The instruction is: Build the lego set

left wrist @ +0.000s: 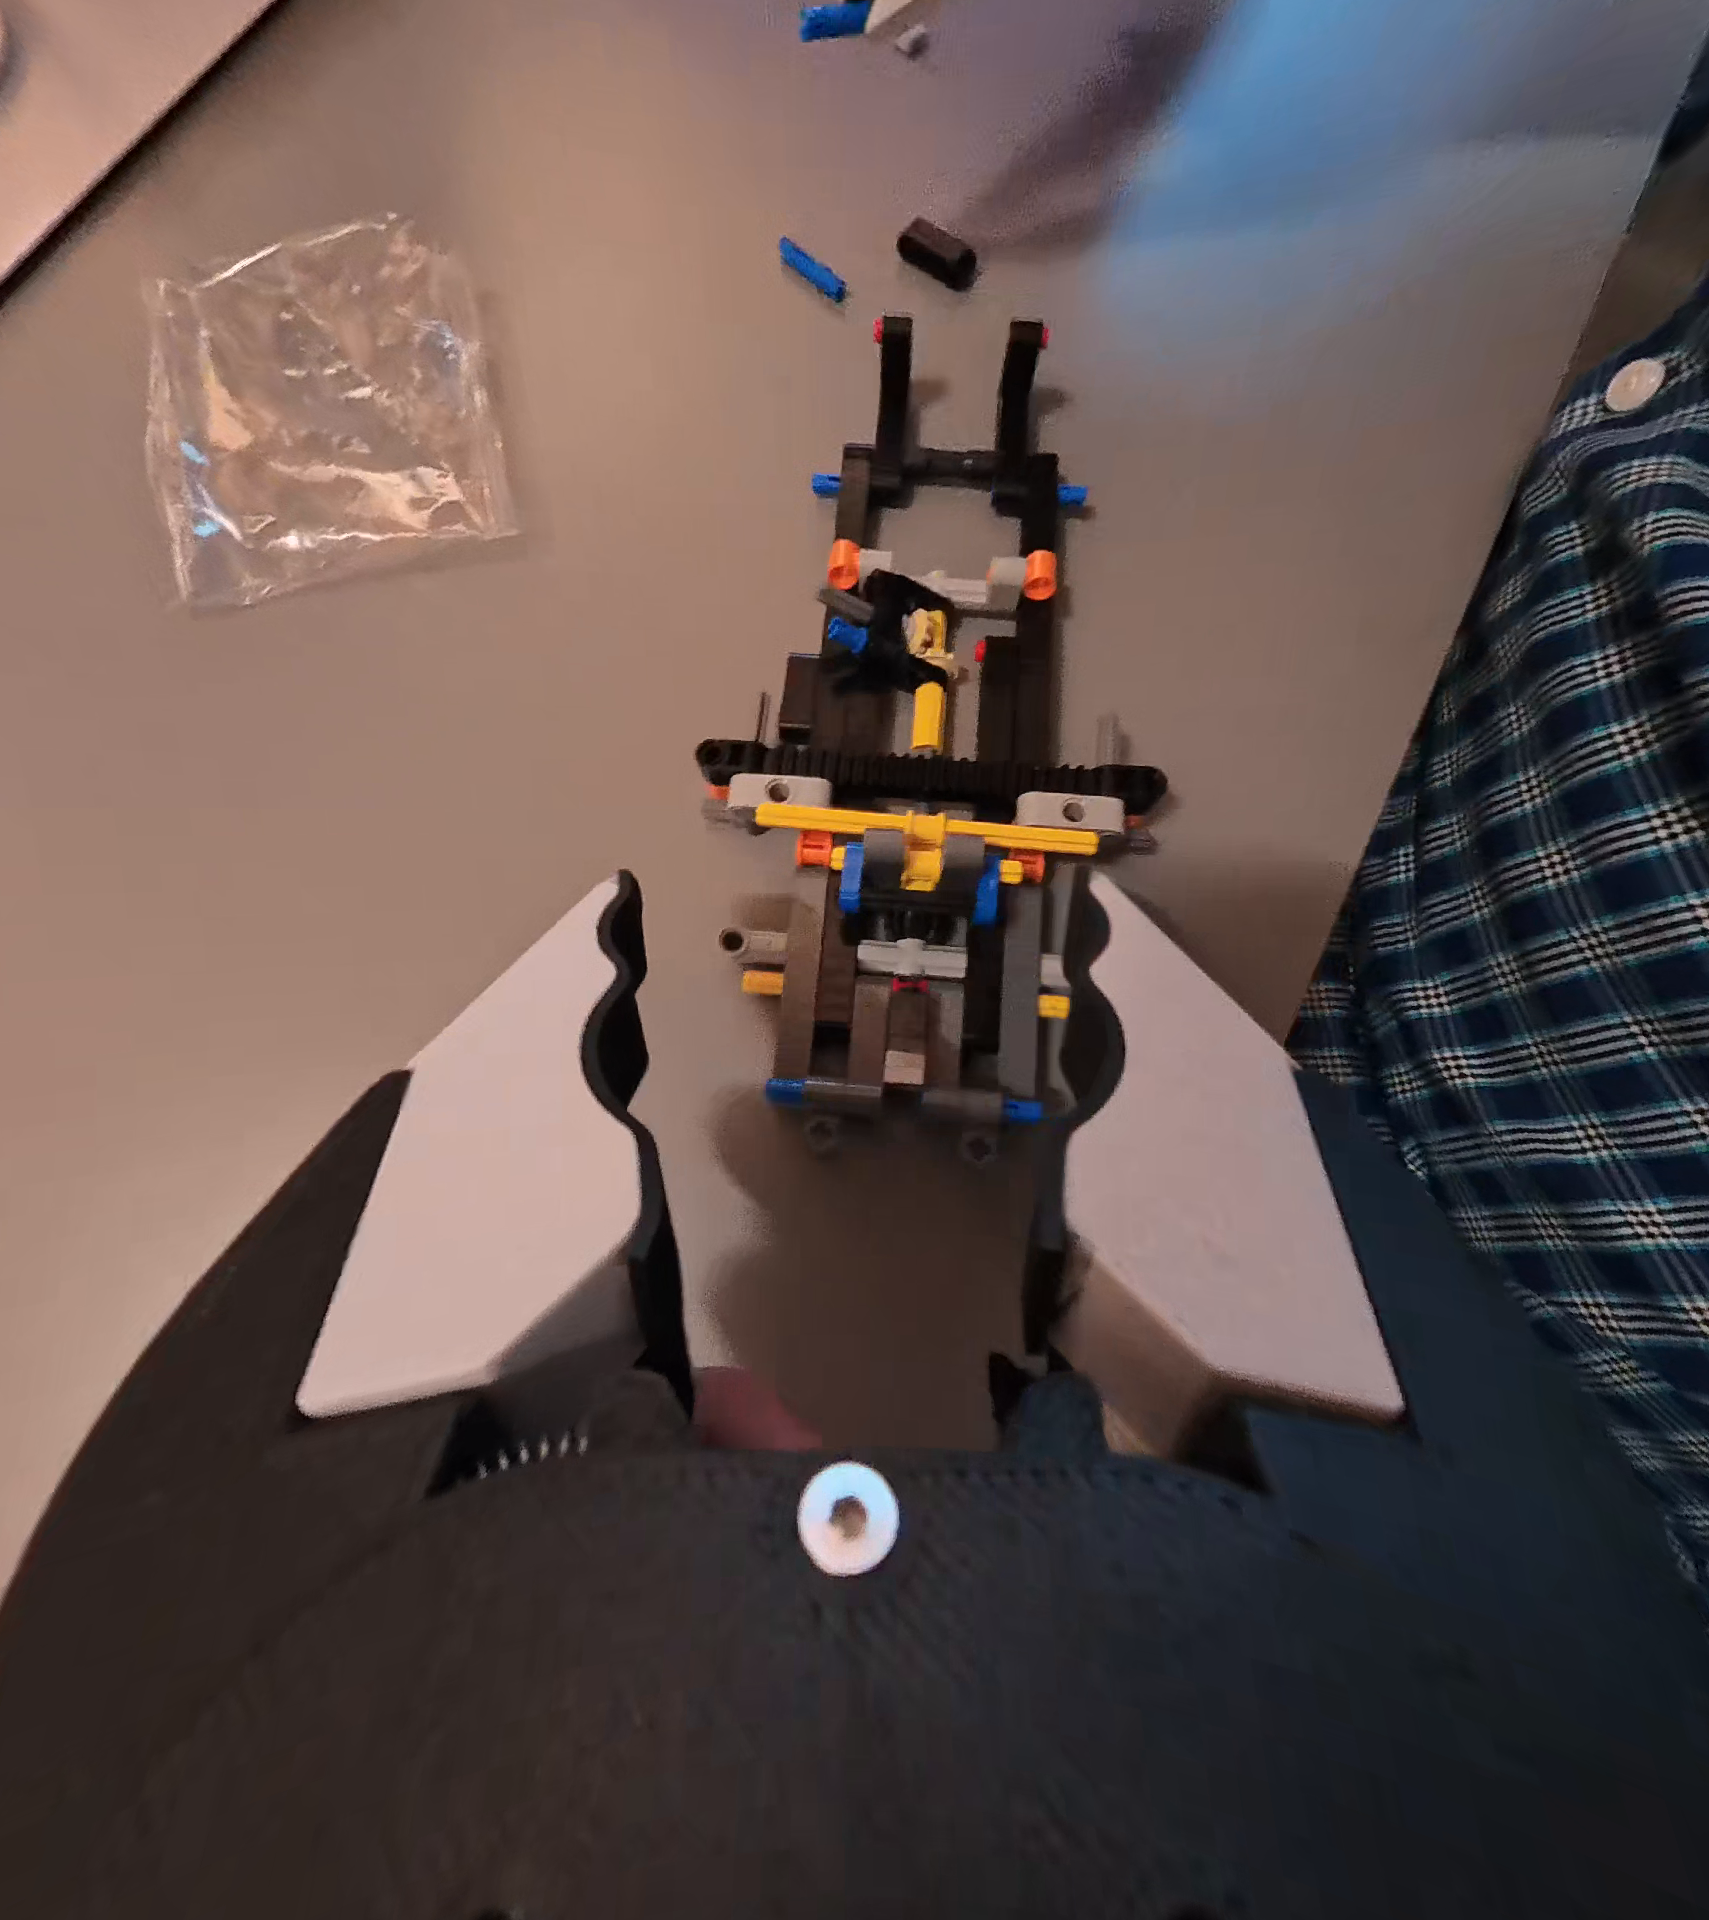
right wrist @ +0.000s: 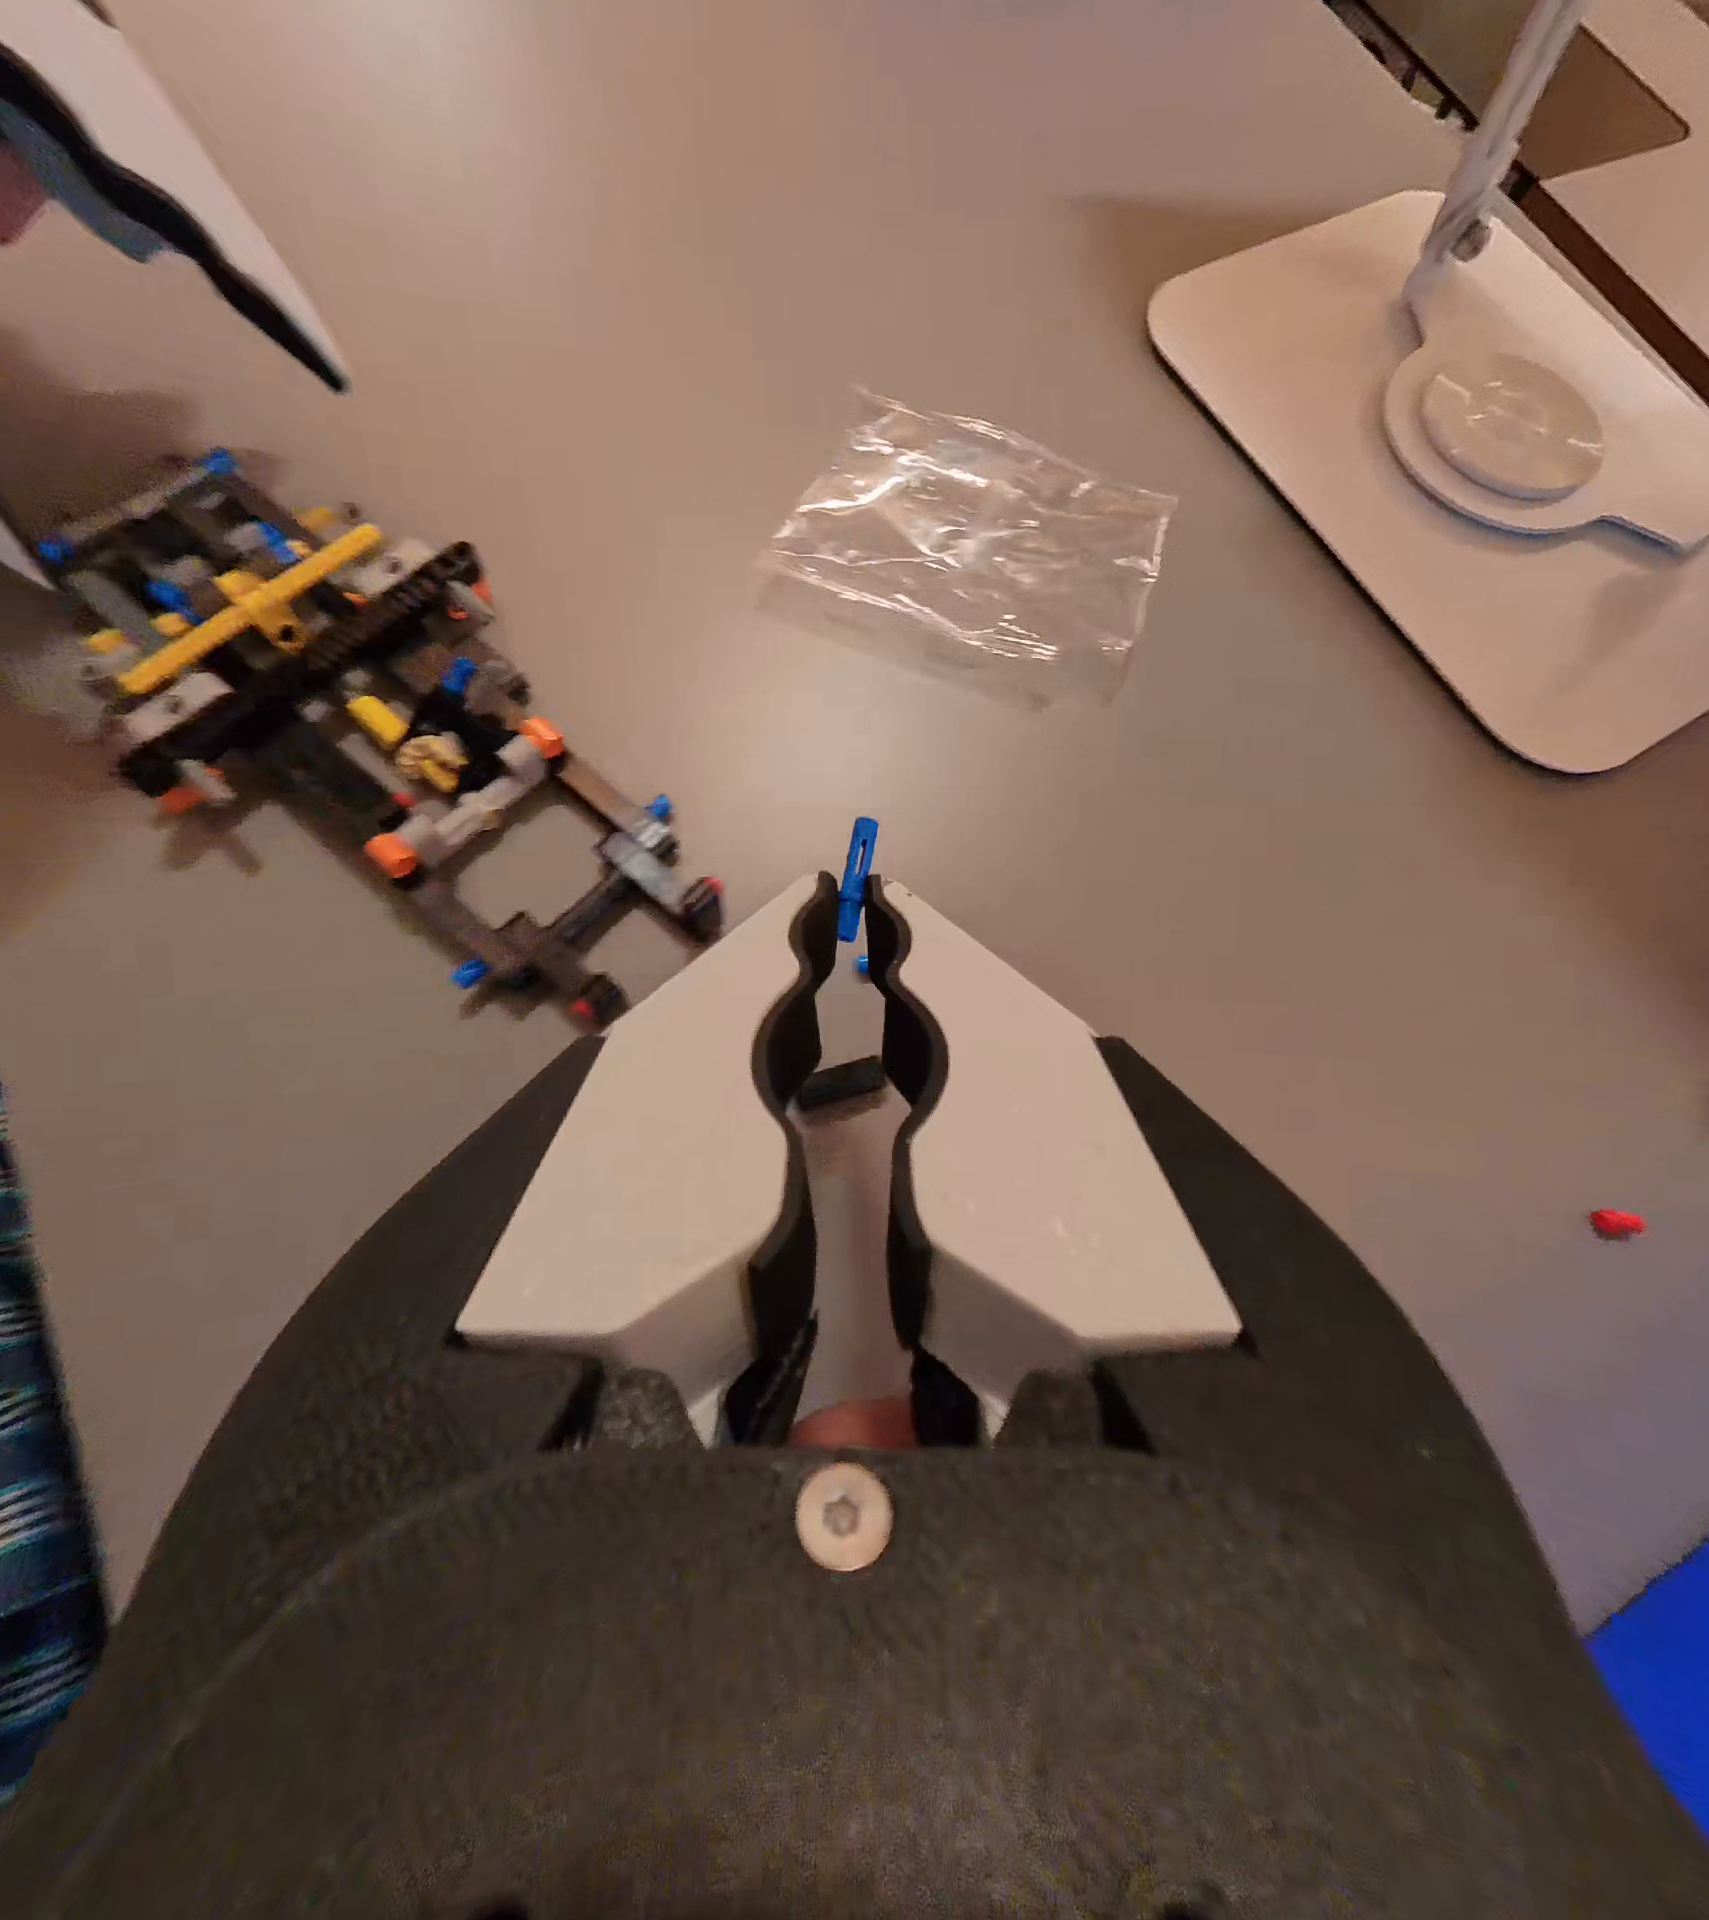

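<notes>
The lego model [left wrist: 923, 769], a long black and grey chassis with yellow, blue and orange parts, lies flat on the grey table [left wrist: 310, 935]. My left gripper [left wrist: 855, 914] is open, its fingers on either side of the model's near end. The right finger is close against it and the left finger stands apart. My right gripper [right wrist: 851, 889] is shut on a small blue pin [right wrist: 856, 868] that sticks up from its tips, held above the table to the right of the model [right wrist: 341, 686]. The left gripper's fingers [right wrist: 206, 208] show at the top left of the right wrist view.
An empty clear plastic bag [left wrist: 310, 416] [right wrist: 975, 540] lies beside the model. Loose pieces lie past its far end: a blue pin [left wrist: 811, 268] and a black piece [left wrist: 936, 252]. A white stand base [right wrist: 1401, 520] is at the back right. A red piece [right wrist: 1617, 1224] lies right. A plaid sleeve [left wrist: 1608, 831] borders the table edge. My hands' fingertips stand some 20 cm from each other.
</notes>
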Available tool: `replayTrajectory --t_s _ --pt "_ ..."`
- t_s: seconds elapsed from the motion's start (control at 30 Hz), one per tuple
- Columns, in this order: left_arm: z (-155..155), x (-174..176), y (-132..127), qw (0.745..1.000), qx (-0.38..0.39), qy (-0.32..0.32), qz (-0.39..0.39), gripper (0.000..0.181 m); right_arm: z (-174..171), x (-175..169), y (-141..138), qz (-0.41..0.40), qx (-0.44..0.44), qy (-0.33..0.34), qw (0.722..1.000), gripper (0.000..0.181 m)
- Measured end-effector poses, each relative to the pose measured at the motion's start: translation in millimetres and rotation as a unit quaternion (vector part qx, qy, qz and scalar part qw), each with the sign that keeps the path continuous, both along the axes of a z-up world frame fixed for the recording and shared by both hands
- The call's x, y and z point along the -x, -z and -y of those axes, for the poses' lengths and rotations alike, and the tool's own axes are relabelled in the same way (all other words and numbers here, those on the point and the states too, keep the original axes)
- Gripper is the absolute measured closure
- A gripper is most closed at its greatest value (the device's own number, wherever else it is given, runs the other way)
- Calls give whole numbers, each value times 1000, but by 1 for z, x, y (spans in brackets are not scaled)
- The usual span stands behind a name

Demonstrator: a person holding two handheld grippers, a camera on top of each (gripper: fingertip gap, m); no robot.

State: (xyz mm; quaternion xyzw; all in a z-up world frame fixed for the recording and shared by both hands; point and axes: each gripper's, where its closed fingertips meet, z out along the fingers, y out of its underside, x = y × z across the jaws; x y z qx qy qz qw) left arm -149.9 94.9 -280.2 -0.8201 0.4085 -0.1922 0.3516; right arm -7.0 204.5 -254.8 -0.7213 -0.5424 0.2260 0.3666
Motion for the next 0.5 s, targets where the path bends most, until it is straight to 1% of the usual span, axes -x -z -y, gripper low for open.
replayTrajectory --t_s 0.1,0.2,0.23,0.3,0.4,0.5 --pt "6 -4 18 998 6 20 -60 96 28 2 1 -14 23 -16 1000 179" --pt "7 -6 33 994 1 31 -104 99 56 5 12 -14 46 -34 998 179" --pt "6 -9 34 994 0 30 -106 101 65 6 17 -12 53 -40 998 179" --pt "7 -14 35 995 8 24 -98 110 79 9 26 -10 64 -49 997 179" --pt "4 -17 35 996 17 -1 -85 124 92 10 35 -8 75 -57 996 179" --pt "2 -18 35 996 19 -27 -85 124 98 13 39 -10 81 -63 995 179"
